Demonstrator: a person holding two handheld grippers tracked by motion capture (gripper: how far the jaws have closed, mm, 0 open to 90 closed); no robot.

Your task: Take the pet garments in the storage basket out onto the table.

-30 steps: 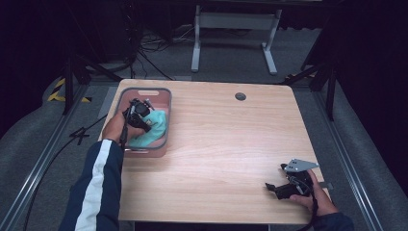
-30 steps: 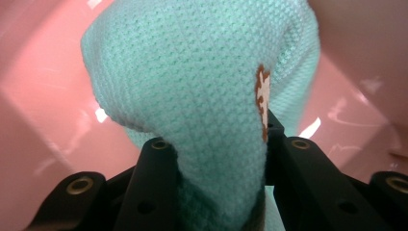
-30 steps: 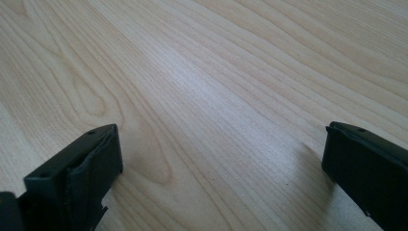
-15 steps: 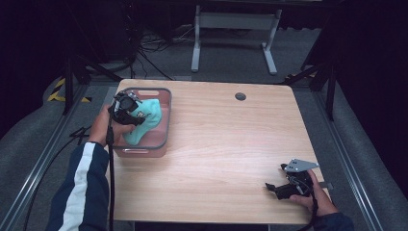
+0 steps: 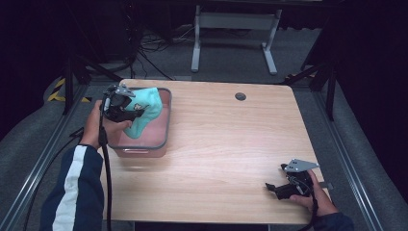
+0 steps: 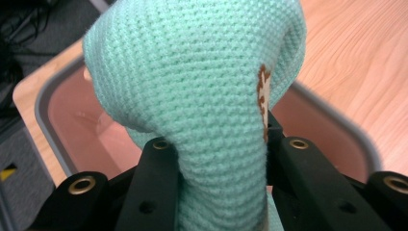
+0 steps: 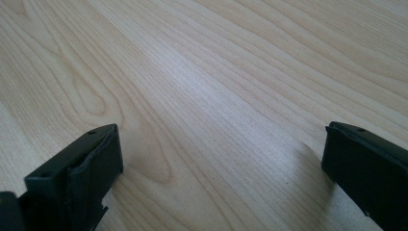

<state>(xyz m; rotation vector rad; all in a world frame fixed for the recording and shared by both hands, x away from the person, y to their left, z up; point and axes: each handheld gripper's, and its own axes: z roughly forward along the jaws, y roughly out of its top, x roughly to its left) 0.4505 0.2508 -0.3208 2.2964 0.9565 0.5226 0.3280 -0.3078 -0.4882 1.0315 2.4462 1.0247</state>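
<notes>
1. Clamping a mint-green knitted cloth (image 6: 202,120), the left gripper (image 5: 126,107) holds it above a pink plastic bin (image 5: 166,126) at the table's (image 5: 231,144) left edge.
2. Right gripper (image 5: 275,188): jaws spread wide, nothing between them, low over bare wood near the front right corner.

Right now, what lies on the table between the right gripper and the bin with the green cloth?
Nothing: in the high view, bare wooden table runs from the right gripper to the bin. The left gripper holds the green cloth over it.
</notes>
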